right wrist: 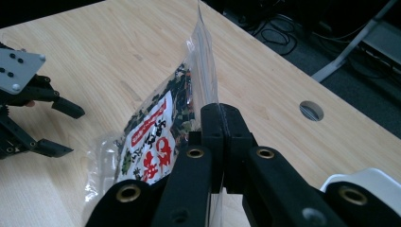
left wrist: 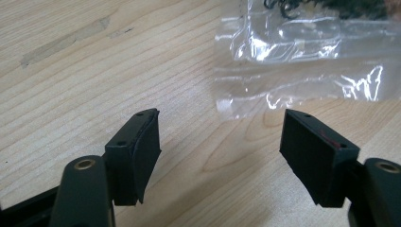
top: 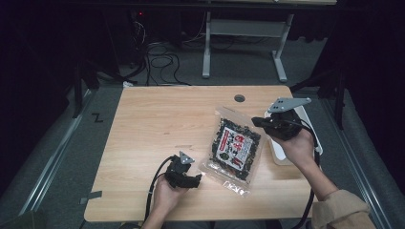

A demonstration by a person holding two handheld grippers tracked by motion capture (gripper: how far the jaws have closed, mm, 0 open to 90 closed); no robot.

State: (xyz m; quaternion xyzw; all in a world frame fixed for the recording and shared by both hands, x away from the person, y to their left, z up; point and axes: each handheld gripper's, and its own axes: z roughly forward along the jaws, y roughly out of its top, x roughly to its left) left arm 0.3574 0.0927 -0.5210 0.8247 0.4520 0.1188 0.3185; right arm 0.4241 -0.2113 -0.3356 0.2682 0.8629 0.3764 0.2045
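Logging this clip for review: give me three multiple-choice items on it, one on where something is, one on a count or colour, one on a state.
1. Where does the white tray sit?
A. at the table's right edge
B. at the table's left edge
C. on the floor

2. How many round holes show in the tabletop?
A. three
B. none
C. one

3. How do the left gripper's jaws stand?
A. shut on the snack bag
B. open with nothing between them
C. shut on a cable

Answers:
1 A, in the high view the tray lies beside the right gripper at that edge.
2 C, a single hole sits near the far edge.
3 B, bare wood shows between the pads; the right gripper is the one clamped on the snack bag's clear edge.
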